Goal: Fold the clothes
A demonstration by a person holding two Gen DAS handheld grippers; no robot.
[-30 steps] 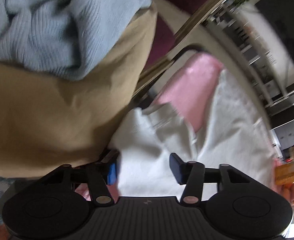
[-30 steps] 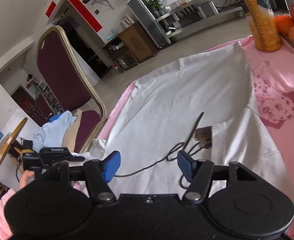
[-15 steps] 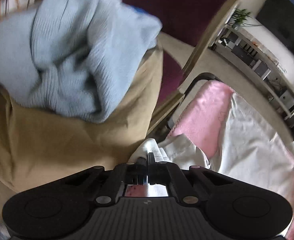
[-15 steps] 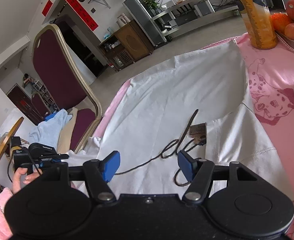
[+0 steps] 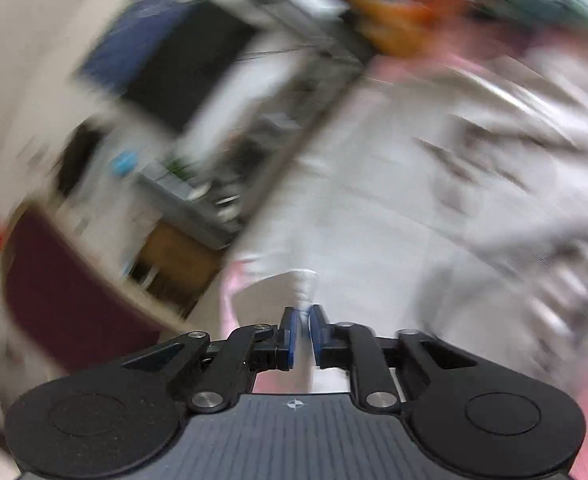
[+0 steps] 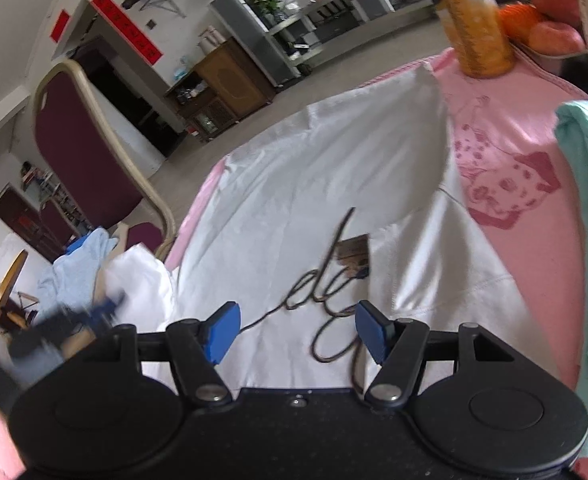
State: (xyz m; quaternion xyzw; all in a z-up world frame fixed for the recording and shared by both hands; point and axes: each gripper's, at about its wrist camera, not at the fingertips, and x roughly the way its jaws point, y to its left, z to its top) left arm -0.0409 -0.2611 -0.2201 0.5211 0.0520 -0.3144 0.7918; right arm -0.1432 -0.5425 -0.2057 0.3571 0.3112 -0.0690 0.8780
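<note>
Left gripper [image 5: 301, 330], swung since the previous frame from the chair [image 6: 81, 148] toward the table, stays clamped on a fold of the white garment [image 6: 318, 184]. Right gripper [image 6: 296, 330] hovers wide apart above the garment, spread across the pink cloth [image 6: 506, 160].

The left gripper [image 5: 302, 330], closed on a fold of the white garment [image 5: 374, 220], is swung from the chair toward the table.
</note>
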